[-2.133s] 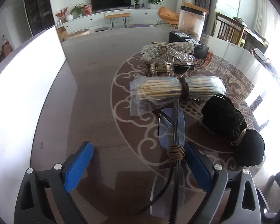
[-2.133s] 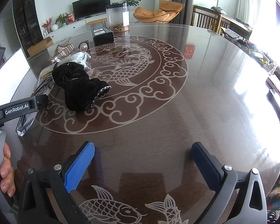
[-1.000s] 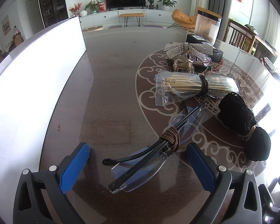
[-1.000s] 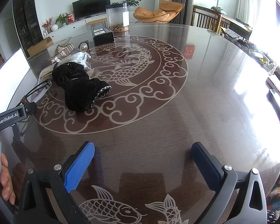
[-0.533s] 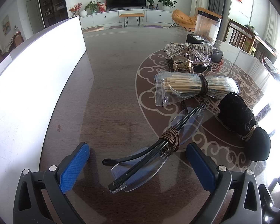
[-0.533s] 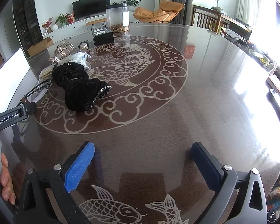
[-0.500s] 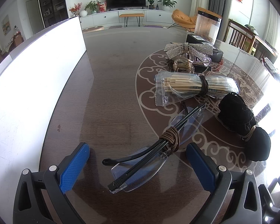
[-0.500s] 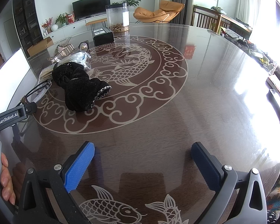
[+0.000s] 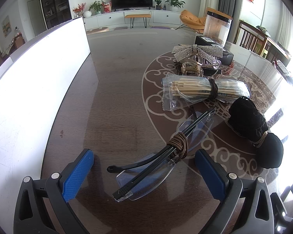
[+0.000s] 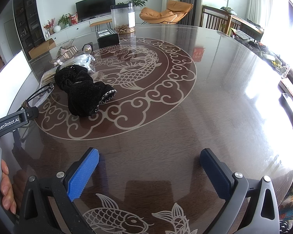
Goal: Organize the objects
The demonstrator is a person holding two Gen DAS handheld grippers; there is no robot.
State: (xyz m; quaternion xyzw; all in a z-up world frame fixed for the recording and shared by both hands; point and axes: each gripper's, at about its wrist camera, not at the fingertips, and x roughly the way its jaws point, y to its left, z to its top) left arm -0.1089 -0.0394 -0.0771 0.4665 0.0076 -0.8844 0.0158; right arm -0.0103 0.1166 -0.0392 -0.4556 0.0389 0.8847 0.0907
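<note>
Folded rimless glasses [image 9: 158, 159], bound by a brown band, lie on the dark table between the open fingers of my left gripper [image 9: 144, 167], untouched. Beyond them lie a bagged bundle of sticks [image 9: 201, 90], a black fabric bundle [image 9: 252, 128] and a rhinestone bow clip [image 9: 197, 51]. My right gripper [image 10: 149, 167] is open and empty above bare table; the black bundle [image 10: 82, 91] lies far to its left.
A white board [image 9: 39, 81] stands along the table's left edge. A black box [image 10: 107, 37] and a clear canister [image 10: 123, 18] stand at the back. The other gripper's arm [image 10: 11, 121] and a hand show at the right wrist view's left edge.
Two seconds ago my left gripper was close over the glasses; it then drew back and left, leaving them lying on the table. No change in the last second. The right gripper has not moved.
</note>
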